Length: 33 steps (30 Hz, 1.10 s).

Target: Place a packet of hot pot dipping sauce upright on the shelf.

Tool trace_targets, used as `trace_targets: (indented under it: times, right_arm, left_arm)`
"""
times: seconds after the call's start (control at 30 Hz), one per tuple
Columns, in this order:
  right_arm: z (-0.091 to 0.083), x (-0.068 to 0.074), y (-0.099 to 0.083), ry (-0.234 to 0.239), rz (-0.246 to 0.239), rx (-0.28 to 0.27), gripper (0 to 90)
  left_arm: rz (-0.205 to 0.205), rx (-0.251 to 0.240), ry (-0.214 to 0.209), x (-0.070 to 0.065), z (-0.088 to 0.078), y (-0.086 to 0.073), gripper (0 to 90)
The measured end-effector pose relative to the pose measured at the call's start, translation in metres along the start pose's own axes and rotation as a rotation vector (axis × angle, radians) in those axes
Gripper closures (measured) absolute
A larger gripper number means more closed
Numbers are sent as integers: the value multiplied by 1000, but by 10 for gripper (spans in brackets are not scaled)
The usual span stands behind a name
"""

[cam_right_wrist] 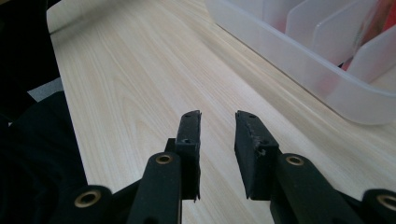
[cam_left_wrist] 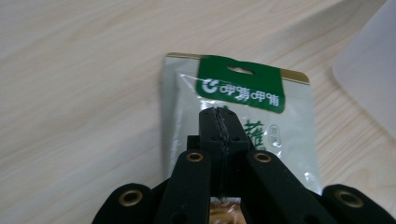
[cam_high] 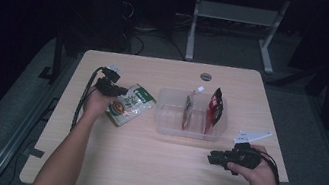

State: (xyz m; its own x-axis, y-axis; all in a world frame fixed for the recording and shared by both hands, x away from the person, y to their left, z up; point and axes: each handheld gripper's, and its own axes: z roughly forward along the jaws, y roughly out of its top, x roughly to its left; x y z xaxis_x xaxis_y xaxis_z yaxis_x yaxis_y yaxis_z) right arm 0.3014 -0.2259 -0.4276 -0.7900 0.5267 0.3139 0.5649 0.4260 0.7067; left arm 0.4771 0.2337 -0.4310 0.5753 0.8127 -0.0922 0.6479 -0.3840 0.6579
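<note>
Left hand-held gripper (cam_left_wrist: 219, 116) pinching green-white snack packet (cam_left_wrist: 261, 121), packet flat on table (cam_left_wrist: 84, 93)

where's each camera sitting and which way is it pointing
High view: above the person's side, looking forward and down on the table; both forearms, left gripper, right gripper.
Left gripper view: along shut jaws at the green packet.
Right gripper view: along open jaws toward the clear bin.
Shared: packet and bin also show from above.
</note>
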Motion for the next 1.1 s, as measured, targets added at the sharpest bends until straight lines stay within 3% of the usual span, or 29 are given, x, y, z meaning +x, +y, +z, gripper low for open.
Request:
trace_targets:
  times: [0.17,0.3,0.43,0.57,0.63,0.77,0.9,1.1]
  right_arm:
    - [-2,-1,-2,-4,7,-4,711]
    - [-3,0,-2,-3,2,-6,711]
    - [-2,0,-2,-4,5,1,711]
    - [-1,2,-2,-2,6,3,711]
    - [-1,3,-2,-4,5,4,711]
    - [-2,3,-2,-4,5,2,711]
    - [-1,3,-2,-4,2,3,711]
    - [0,4,-1,-5,2,5,711]
  left_arm:
    - [20,49,-7,-10,17,-5,897]
    - [-15,45,-24,-12,23,-13,899]
    - [37,83,-17,-17,21,-13,900]
    - [57,103,-18,-17,18,-17,900]
    - [37,98,-47,-14,14,-22,900]
    - [42,117,-82,-10,3,-32,900]
    - [13,111,-157,-5,-7,-45,900]
    - [44,158,-194,-4,-22,-57,900]
